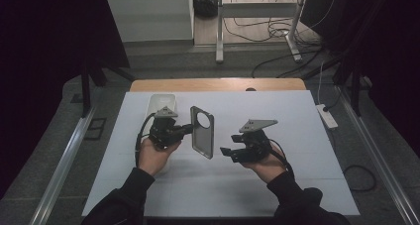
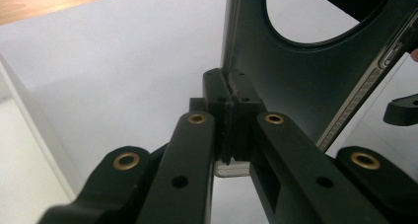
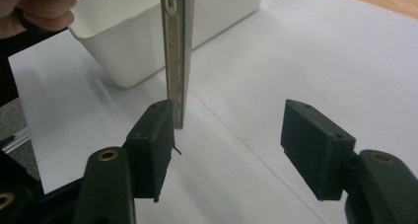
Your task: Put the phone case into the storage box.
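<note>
A dark flat panel (image 1: 202, 131) with a large round hole hangs upright above the white sheet. My left gripper (image 1: 189, 129) is shut on the panel's left edge. In the left gripper view its jaws (image 2: 229, 88) pinch the panel (image 2: 296, 76) near a corner. My right gripper (image 1: 226, 152) stands open just right of the panel's lower end. In the right gripper view the panel's ribbed edge (image 3: 176, 46) comes down beside the left pad (image 3: 153, 140), while the right pad stands well apart; the gripper (image 3: 229, 135) presses on nothing.
A white rectangular bin (image 1: 161, 102) stands behind my left hand, also near the panel in the right gripper view (image 3: 148, 36). A white sheet (image 1: 287, 111) covers the wooden table. A power strip (image 1: 327, 116) lies off the right edge.
</note>
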`<move>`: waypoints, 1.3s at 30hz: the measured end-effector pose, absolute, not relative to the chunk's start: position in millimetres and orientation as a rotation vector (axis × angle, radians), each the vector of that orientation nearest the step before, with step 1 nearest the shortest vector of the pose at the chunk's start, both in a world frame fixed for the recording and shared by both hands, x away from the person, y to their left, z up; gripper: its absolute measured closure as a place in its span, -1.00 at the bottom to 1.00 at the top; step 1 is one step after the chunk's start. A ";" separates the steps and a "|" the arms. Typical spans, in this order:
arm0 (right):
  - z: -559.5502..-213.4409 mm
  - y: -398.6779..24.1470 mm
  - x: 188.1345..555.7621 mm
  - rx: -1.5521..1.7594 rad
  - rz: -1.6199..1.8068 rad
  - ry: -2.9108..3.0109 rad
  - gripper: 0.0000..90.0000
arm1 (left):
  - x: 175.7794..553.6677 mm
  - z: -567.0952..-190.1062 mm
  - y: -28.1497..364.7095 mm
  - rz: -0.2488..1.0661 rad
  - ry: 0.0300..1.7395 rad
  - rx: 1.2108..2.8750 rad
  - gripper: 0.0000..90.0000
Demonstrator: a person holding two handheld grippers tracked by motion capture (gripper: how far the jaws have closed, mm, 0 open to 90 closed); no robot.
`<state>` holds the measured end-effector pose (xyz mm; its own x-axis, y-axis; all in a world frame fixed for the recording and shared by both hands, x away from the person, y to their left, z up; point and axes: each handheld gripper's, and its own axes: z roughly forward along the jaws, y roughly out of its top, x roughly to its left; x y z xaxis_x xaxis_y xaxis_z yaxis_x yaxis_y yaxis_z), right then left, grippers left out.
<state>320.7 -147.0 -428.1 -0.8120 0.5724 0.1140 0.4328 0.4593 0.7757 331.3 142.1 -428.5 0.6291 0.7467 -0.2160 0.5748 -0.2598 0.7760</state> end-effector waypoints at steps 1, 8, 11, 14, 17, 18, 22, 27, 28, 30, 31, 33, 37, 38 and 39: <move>-428.7 -148.1 320.5 0.886 1.275 2.541 -0.20 | 331.5 -428.2 142.7 0.242 1.044 1.954 0.97; -432.4 -158.8 319.0 0.903 1.236 2.542 -0.32 | 334.2 -426.2 148.6 0.244 1.053 1.936 0.97; -432.8 -163.6 320.2 0.913 1.240 2.547 -0.40 | 334.8 -424.6 150.6 0.251 1.058 1.928 0.97; -432.5 -166.7 320.4 0.907 1.240 2.557 -0.43 | 335.8 -422.8 153.0 0.255 1.065 1.919 0.97; -432.2 -171.8 319.6 0.913 1.239 2.555 -0.47 | 337.3 -421.6 156.1 0.260 1.071 1.915 0.97; -432.0 -173.7 319.6 0.923 1.242 2.551 -0.49 | 338.0 -421.1 157.8 0.258 1.076 1.909 0.97; -431.8 -179.5 320.0 0.955 1.253 2.553 -0.55 | 339.6 -420.6 161.1 0.252 1.085 1.900 0.97; -435.5 -190.0 315.4 0.982 1.211 2.562 -0.73 | 341.3 -417.7 162.3 0.255 1.088 1.894 0.97; -435.7 -191.3 314.8 0.978 1.208 2.565 -0.75 | 341.9 -415.6 162.3 0.258 1.088 1.893 0.97; -436.0 -193.1 313.9 0.978 1.204 2.564 -0.78 | 342.6 -413.7 162.4 0.263 1.085 1.898 0.97; -436.2 -196.0 312.8 0.987 1.202 2.561 -0.81 | 343.3 -412.1 162.2 0.269 1.083 1.901 0.97; -437.4 -200.9 311.9 1.005 1.207 2.557 -0.87 | 344.3 -409.5 162.2 0.276 1.083 1.903 0.97; -440.0 -209.4 309.1 1.016 1.194 2.542 -0.92 | 348.7 -405.3 164.1 0.278 1.094 1.913 0.97; -440.0 -209.4 309.1 1.016 1.194 2.542 -0.92 | 348.7 -405.3 164.1 0.278 1.094 1.913 0.97; -440.7 -211.4 308.1 1.013 1.181 2.542 -0.94 | 349.8 -404.5 164.7 0.279 1.097 1.915 0.97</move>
